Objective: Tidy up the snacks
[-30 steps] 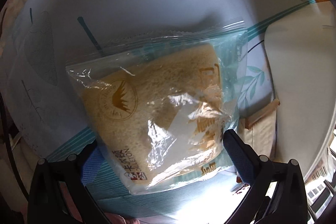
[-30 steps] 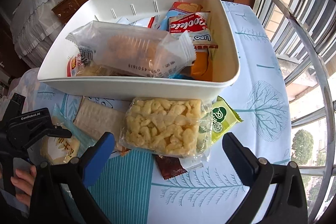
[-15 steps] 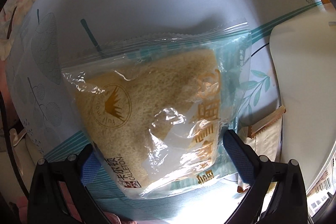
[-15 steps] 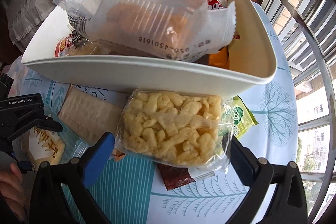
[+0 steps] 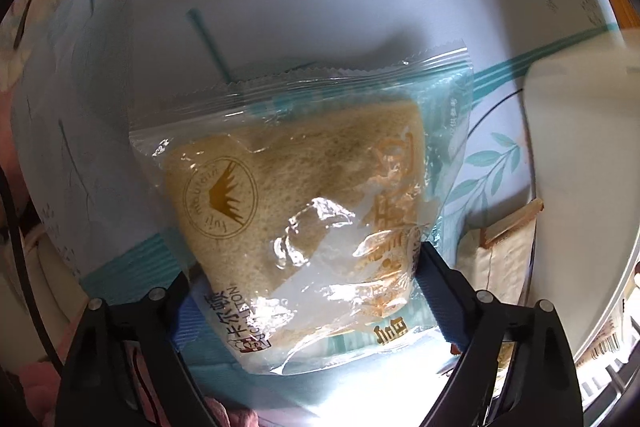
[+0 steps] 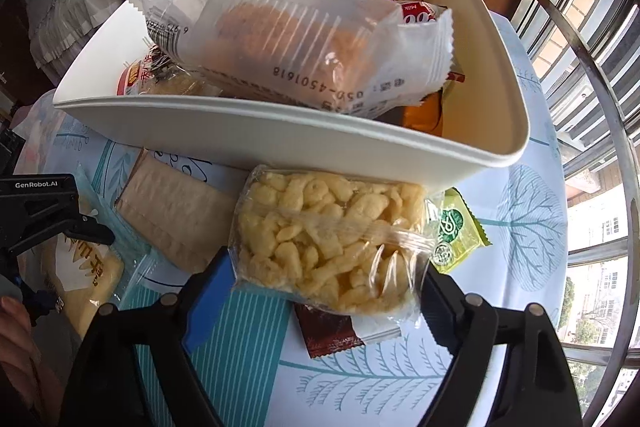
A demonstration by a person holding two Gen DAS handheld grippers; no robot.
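Left wrist view: my left gripper [image 5: 304,291] is closing around the bread packet [image 5: 304,211]; my right gripper [image 6: 326,291] is closing around the puffed-snack packet [image 6: 328,239]. Pads look just at the wrappers; grip unconfirmed. Next: lift both into the white bin [image 6: 280,135].

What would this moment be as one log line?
left gripper: closing around bread packet | right gripper: closing around puffed-snack bag | bin: part-filled

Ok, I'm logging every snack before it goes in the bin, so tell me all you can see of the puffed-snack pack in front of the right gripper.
The puffed-snack pack is a clear, crinkled plastic bag of pale yellow puffed pieces. It lies flat on the tablecloth, against the white bin, overlapping a green packet and a brown one. The right gripper straddles its near end, fingers closing.
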